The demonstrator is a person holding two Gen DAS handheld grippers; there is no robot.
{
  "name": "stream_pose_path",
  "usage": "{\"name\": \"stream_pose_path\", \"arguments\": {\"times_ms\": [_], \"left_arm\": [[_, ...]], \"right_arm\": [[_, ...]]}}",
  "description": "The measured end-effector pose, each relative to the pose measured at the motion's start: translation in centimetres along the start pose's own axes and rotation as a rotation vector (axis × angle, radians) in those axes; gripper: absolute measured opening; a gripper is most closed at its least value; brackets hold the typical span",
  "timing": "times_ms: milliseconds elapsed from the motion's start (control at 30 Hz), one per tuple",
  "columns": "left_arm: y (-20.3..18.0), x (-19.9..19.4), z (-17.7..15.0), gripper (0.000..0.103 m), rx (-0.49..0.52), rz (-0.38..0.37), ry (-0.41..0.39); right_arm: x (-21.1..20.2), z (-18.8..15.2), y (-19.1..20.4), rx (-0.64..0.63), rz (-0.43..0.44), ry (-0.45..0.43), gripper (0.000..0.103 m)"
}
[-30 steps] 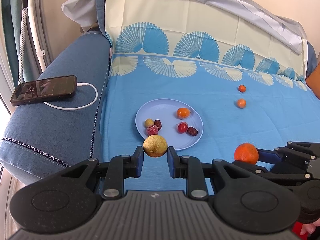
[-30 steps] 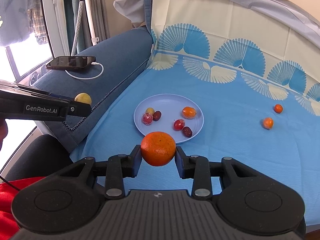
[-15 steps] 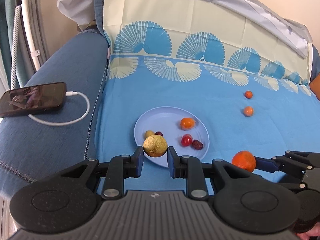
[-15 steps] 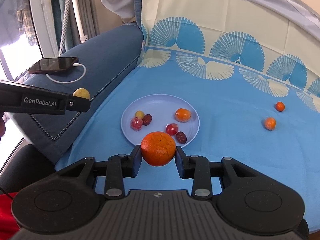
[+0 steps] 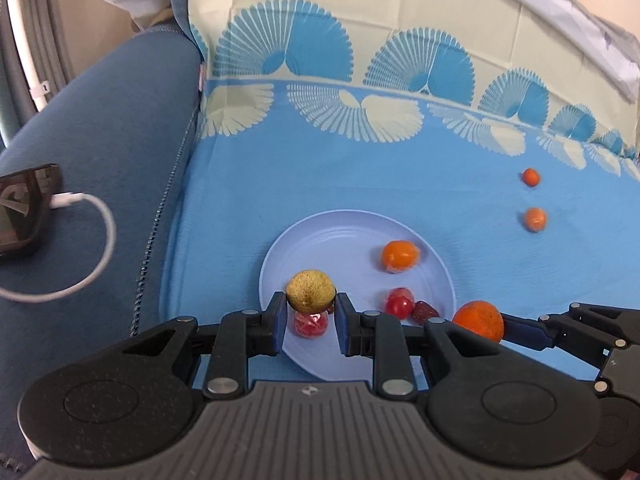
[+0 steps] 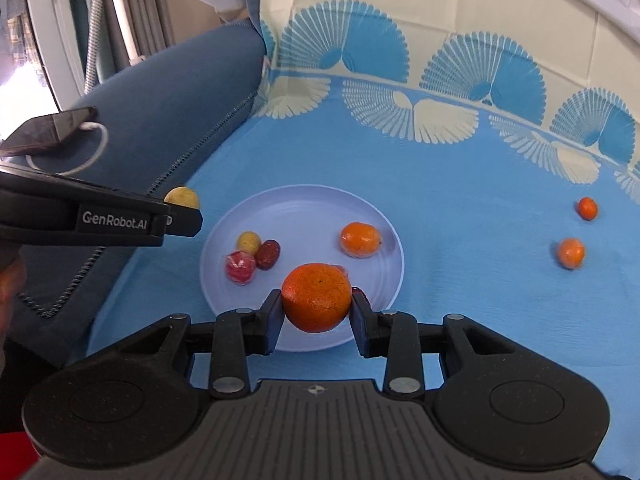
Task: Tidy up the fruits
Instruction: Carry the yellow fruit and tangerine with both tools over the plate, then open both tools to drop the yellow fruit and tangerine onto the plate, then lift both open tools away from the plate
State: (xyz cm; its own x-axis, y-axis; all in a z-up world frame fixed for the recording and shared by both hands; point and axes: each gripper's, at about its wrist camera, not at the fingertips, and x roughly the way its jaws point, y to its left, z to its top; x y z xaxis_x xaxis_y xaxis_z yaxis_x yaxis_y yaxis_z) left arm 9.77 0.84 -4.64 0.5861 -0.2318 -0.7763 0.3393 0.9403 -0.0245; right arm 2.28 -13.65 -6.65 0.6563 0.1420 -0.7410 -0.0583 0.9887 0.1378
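Gripping yellow fruit [image 5: 311,290], left tongs [image 5: 311,316] hiding plate [image 5: 344,236] fruits, right tongs [image 6: 317,312] holding orange [image 6: 316,297].

Both wrist views above plate [image 5: 352,236]

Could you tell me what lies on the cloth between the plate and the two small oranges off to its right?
Nothing: in both wrist views, only bare blue cloth separates the plate from the two small oranges.
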Motion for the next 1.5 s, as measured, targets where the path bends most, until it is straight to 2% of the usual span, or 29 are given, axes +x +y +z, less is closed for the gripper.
{"name": "stream_pose_path", "arguments": {"times_ms": [267, 533, 567, 600, 633, 667, 700, 767, 800, 1167, 1333, 1500], "left_arm": [[0.0, 4.5, 0.9, 0.028, 0.005, 0.004, 0.052], [0.5, 6.4, 0.9, 0.030, 0.010, 0.021, 0.082], [0.6, 6.5, 1.0, 0.045, 0.007, 0.029, 0.080], [0.6, 6.4, 1.0, 0.057, 0.003, 0.034, 0.076], [0.8, 6.2, 1.1, 0.083, -0.005, 0.037, 0.067], [0.8, 6.0, 1.2, 0.102, -0.014, 0.042, 0.061], [0.9, 5.7, 1.3, 0.102, -0.022, 0.048, 0.054], [0.8, 5.1, 1.6, 0.103, -0.023, 0.049, 0.057], [0.7, 4.9, 1.6, 0.103, -0.015, 0.043, 0.074], [-0.2, -0.1, -0.5, 0.103, -0.010, 0.049, 0.130], [-0.5, -3.3, -2.6, 0.103, -0.007, 0.063, 0.136], [-0.9, -6.7, -5.0, 0.103, -0.020, 0.095, 0.131]], "right_arm": [[4.1, 0.6, -0.4, -0.005, 0.009, 0.047, 0.037], [6.4, 1.0, -0.8, -0.009, 0.026, 0.068, 0.038], [6.6, 1.1, -0.8, -0.010, 0.026, 0.069, 0.038], [6.6, 1.1, -0.9, -0.010, 0.025, 0.069, 0.043], [6.6, 1.1, -0.9, -0.009, 0.023, 0.069, 0.048], [6.5, 1.2, -0.9, -0.008, 0.017, 0.065, 0.057], [6.3, 1.3, -1.0, -0.008, 0.010, 0.060, 0.067], [5.7, 1.4, -1.0, -0.012, -0.001, 0.059, 0.080], [5.3, 1.3, -1.1, -0.010, -0.005, 0.056, 0.083], [-1.1, -1.2, -0.5, 0.039, -0.020, 0.084, 0.097], [-4.8, -2.6, 0.4, 0.060, -0.025, 0.074, 0.098], [-8.4, -4.0, 1.1, 0.066, -0.053, 0.023, 0.098]]}}
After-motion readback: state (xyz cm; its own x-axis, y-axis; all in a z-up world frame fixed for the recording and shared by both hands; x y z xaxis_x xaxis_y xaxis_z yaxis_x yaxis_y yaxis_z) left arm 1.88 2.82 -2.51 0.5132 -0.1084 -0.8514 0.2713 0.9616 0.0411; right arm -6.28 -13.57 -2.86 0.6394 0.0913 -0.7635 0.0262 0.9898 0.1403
